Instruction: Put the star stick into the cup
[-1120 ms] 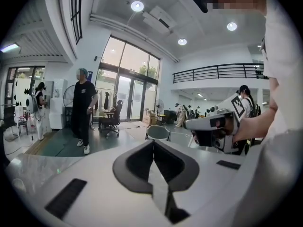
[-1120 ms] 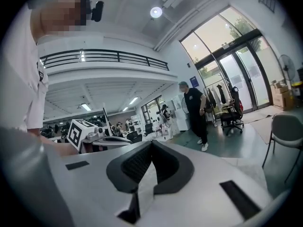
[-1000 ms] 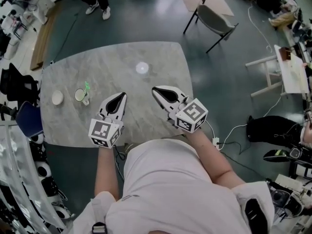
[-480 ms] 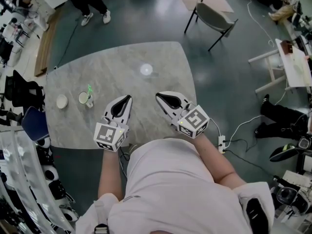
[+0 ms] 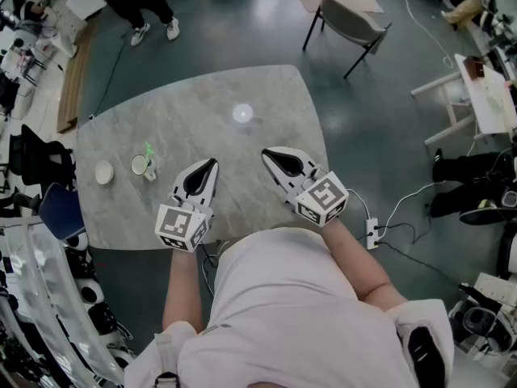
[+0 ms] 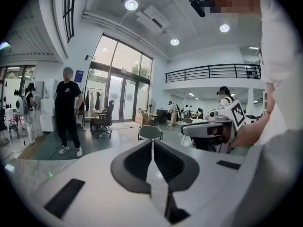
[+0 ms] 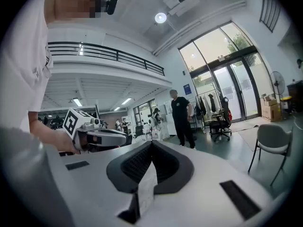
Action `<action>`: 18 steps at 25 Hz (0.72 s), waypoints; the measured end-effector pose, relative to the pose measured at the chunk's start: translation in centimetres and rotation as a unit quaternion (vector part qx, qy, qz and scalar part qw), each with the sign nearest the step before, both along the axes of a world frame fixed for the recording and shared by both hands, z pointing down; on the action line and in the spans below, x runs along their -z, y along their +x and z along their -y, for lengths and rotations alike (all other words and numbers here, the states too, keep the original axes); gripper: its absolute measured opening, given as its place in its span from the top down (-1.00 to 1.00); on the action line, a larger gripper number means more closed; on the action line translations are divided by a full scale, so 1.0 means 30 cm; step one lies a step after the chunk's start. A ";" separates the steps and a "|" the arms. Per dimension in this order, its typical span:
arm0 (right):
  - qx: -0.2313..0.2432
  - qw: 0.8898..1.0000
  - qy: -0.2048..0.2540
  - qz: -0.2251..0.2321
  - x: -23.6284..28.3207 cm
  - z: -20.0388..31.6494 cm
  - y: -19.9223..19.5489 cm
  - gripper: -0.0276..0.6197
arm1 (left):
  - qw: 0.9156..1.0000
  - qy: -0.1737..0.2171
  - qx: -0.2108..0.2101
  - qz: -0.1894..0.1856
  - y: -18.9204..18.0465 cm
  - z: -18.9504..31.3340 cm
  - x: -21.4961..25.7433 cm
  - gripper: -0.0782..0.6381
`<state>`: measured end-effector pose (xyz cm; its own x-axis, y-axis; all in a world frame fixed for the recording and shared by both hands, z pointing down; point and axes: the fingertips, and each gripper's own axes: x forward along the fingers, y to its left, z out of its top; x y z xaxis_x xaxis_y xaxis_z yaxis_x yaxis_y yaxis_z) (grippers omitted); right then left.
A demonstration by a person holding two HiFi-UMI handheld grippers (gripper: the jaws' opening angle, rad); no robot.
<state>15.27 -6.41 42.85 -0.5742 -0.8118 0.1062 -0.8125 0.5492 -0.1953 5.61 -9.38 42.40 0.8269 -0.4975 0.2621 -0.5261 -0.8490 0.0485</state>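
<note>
On the grey marble table [image 5: 266, 87], at its left side, stands a small round cup [image 5: 139, 165]. The green star stick [image 5: 149, 149] rises right beside the cup's right rim; I cannot tell whether it is in the cup or in a small clear holder next to it. My left gripper [image 5: 212, 162] hovers over the table's near part, right of the cup, shut and empty. My right gripper [image 5: 265, 152] is level with it further right, also shut with nothing held. In both gripper views the jaws meet at their tips, left gripper [image 6: 152, 143] and right gripper [image 7: 152, 143].
A white disc [image 5: 104, 172] lies left of the cup, and a small white round thing [image 5: 242, 113] sits near the table's far middle. A chair [image 5: 349, 23] stands beyond the table's far right corner. A person [image 6: 67, 110] stands on the floor past the table.
The head view has shifted slightly. Both grippers stay shut at about the same spot over the table's near part; the cup and stick have not moved.
</note>
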 end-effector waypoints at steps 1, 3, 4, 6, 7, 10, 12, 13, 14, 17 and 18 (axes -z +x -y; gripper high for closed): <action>-0.002 1.000 -0.001 0.001 -0.002 0.000 0.001 0.88 | 1.000 -0.001 0.001 -0.002 0.001 0.002 0.000 0.77; -0.005 1.000 -0.005 0.003 -0.006 0.003 0.001 0.88 | 1.000 -0.002 0.000 -0.005 0.000 0.004 0.000 0.77; -0.006 1.000 -0.006 0.003 -0.006 0.006 0.000 0.88 | 1.000 -0.002 -0.001 -0.005 0.000 0.006 0.001 0.77; -0.008 1.000 -0.006 0.003 -0.005 0.015 -0.004 0.88 | 1.000 -0.001 -0.004 -0.003 -0.004 0.011 0.001 0.77; -0.009 1.000 -0.006 0.002 -0.005 0.019 -0.007 0.88 | 1.000 -0.001 -0.004 -0.003 -0.008 0.014 0.000 0.77; -0.009 1.000 -0.007 0.000 -0.007 0.028 -0.014 0.88 | 1.000 -0.004 -0.003 -0.004 -0.021 0.026 -0.002 0.77; -0.011 1.000 -0.008 0.000 -0.005 0.030 -0.011 0.88 | 1.000 -0.005 -0.003 -0.003 -0.021 0.029 -0.004 0.77; -0.012 1.000 -0.009 0.000 -0.004 0.031 -0.009 0.88 | 1.000 -0.006 -0.003 -0.003 -0.019 0.031 -0.005 0.77; -0.012 1.000 -0.009 0.000 -0.005 0.033 -0.007 0.88 | 1.000 -0.006 -0.003 -0.003 -0.017 0.033 -0.006 0.77; -0.012 1.000 -0.010 -0.002 -0.010 0.039 -0.008 0.88 | 1.000 -0.006 -0.004 -0.004 -0.014 0.041 -0.009 0.77; -0.011 1.000 -0.009 -0.003 -0.013 0.039 -0.009 0.88 | 1.000 -0.006 -0.005 -0.005 -0.013 0.042 -0.009 0.77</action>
<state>15.01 -7.59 43.24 -0.5554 -0.8222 0.1247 -0.8256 0.5273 -0.2006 5.21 -10.64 42.68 0.8342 -0.4861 0.2603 -0.5173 -0.8534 0.0644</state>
